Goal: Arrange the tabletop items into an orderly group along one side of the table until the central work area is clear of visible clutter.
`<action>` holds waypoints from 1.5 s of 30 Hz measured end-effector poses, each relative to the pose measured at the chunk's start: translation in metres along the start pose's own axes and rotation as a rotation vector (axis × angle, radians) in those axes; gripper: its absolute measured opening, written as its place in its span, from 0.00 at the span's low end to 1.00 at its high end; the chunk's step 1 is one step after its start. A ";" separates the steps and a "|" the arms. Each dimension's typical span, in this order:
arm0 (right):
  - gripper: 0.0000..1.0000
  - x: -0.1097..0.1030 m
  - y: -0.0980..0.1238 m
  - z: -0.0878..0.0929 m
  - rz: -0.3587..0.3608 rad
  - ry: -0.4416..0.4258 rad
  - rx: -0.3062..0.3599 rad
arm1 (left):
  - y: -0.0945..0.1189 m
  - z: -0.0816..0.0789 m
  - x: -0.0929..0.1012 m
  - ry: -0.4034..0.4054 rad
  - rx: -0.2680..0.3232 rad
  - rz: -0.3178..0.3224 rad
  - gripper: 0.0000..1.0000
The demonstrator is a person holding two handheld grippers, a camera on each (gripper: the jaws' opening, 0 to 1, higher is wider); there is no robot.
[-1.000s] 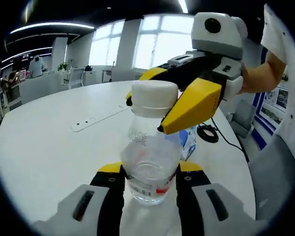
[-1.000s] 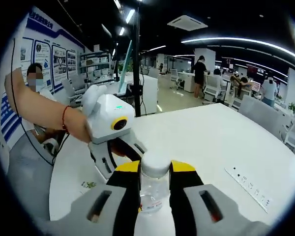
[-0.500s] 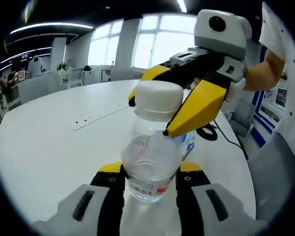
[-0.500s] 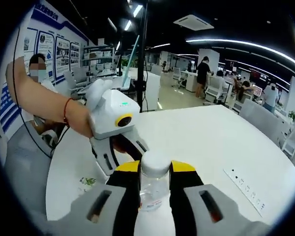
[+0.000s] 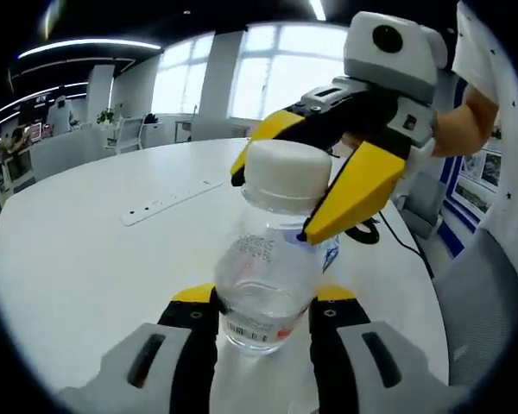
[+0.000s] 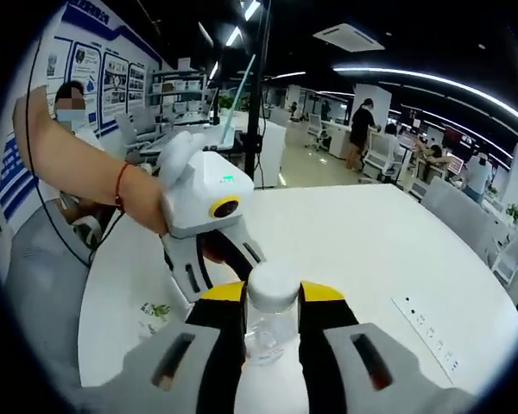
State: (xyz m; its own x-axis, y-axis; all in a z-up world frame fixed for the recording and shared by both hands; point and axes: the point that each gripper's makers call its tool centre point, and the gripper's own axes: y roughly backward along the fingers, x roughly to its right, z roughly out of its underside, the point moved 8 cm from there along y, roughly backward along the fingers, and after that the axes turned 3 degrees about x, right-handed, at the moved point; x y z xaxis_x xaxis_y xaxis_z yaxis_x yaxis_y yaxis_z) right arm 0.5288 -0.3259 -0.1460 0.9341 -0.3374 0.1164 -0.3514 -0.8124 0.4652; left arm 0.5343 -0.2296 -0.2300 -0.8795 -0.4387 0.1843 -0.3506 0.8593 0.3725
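Note:
A clear plastic bottle (image 5: 266,278) with a white cap (image 5: 287,171) stands tilted over the white table (image 5: 78,259). My left gripper (image 5: 263,297) is shut on its lower body, near the label. My right gripper (image 5: 272,207) comes in from the upper right, and its yellow jaws are closed on the cap. In the right gripper view, the cap (image 6: 272,283) sits between the yellow tips of my right gripper (image 6: 272,297), with the bottle's neck (image 6: 261,332) below it. The left gripper (image 6: 211,259) reaches in from the left, held by a person's hand.
A white power strip (image 5: 162,200) lies farther out on the table, also visible as the power strip (image 6: 423,332). A black cable with a round puck (image 5: 363,233) lies near the edge. A small green-printed packet (image 6: 153,315) lies by the table's rim. Grey chairs stand beyond.
The bottle's cap has risen a little and leaned right in the left gripper view, with the right gripper moving along with it. Both grips are unchanged.

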 end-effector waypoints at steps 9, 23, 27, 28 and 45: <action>0.21 -0.002 0.004 0.002 0.004 0.006 -0.002 | -0.001 0.000 0.001 0.004 -0.005 0.005 0.41; 0.22 -0.001 0.009 0.004 0.021 0.004 -0.008 | -0.002 -0.002 0.004 -0.005 -0.015 0.010 0.42; 0.22 -0.001 0.009 0.005 0.023 0.007 -0.012 | -0.003 -0.003 0.005 -0.008 -0.017 0.006 0.43; 0.22 -0.001 0.009 0.005 0.024 0.008 -0.013 | -0.003 -0.003 0.005 -0.008 -0.017 0.004 0.44; 0.28 0.002 0.013 0.004 0.038 -0.024 -0.009 | 0.002 -0.005 0.005 -0.001 -0.016 -0.015 0.53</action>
State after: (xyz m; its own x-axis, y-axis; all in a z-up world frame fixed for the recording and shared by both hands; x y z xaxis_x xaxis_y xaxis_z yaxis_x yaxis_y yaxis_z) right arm 0.5264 -0.3389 -0.1434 0.9183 -0.3793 0.1131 -0.3859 -0.7946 0.4686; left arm 0.5306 -0.2317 -0.2241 -0.8745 -0.4514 0.1776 -0.3586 0.8481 0.3901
